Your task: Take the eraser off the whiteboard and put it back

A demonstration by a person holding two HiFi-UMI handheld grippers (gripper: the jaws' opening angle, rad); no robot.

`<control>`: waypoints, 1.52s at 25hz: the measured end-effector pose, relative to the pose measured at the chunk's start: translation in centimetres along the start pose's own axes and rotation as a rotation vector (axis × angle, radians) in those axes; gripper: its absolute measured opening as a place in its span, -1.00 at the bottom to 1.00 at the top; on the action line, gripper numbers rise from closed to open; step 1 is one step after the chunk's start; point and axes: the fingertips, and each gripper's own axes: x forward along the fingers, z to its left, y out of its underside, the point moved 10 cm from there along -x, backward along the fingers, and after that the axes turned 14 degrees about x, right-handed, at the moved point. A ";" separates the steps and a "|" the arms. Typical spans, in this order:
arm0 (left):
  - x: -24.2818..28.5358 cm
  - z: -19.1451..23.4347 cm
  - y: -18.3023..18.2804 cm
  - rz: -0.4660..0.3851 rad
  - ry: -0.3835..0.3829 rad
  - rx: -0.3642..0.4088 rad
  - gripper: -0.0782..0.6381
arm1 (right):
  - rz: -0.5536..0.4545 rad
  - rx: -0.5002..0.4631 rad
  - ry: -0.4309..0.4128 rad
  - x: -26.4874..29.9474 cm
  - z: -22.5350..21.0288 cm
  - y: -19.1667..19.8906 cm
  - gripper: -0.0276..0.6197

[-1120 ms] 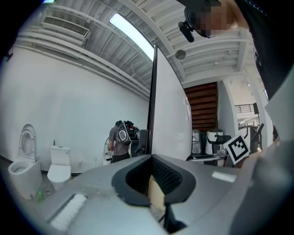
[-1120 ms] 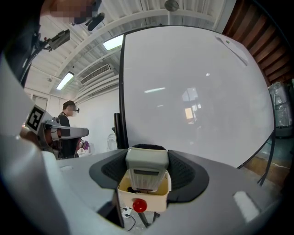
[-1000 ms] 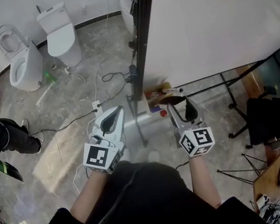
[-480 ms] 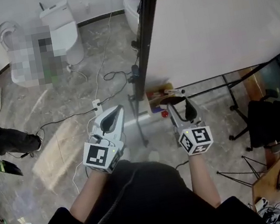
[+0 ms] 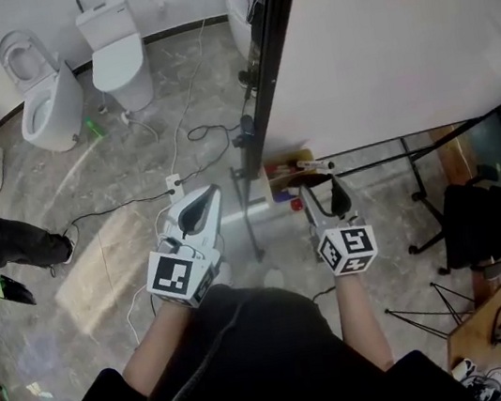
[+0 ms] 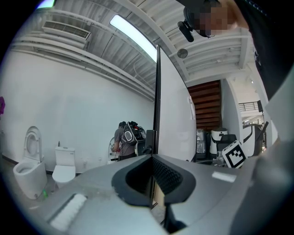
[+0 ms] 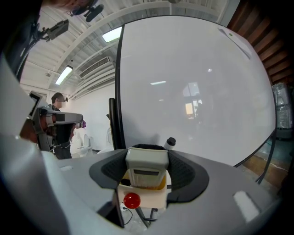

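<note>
L hand-held gripper [image 5: 209,198] jaws shut, empty, level; R hand-held gripper [image 5: 321,194] clamps eraser [image 7: 146,166].

1. The whiteboard [image 5: 393,28] stands ahead on the right, with a tray [image 5: 281,169] at its lower left corner.
2. The eraser [image 7: 146,166] sits between the right tool's [image 5: 317,189] jaws, just above the tray.
3. The left tool [image 5: 197,211] is left of the board's frame, over the floor [image 5: 114,179].
4. A toilet [image 5: 43,96] stands beside another toilet [image 5: 116,51], far left by the wall.
5. A chair [image 5: 500,215] stands at the right.
</note>
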 end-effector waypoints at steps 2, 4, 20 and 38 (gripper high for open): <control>0.1 0.0 0.0 0.002 0.000 0.002 -0.76 | 0.003 -0.003 0.000 0.2 0.0 0.0 -0.07; 0.1 0.0 0.1 0.002 0.001 0.005 -0.76 | 0.007 -0.006 0.002 0.3 -0.1 0.1 -0.07; 0.3 0.3 0.1 -0.001 -0.002 -0.013 -0.76 | 0.037 -0.029 0.038 0.7 -0.4 1.1 -0.06; 0.8 0.5 0.1 -0.002 0.014 -0.012 -0.76 | 0.039 -0.019 0.044 0.9 -0.6 0.8 0.05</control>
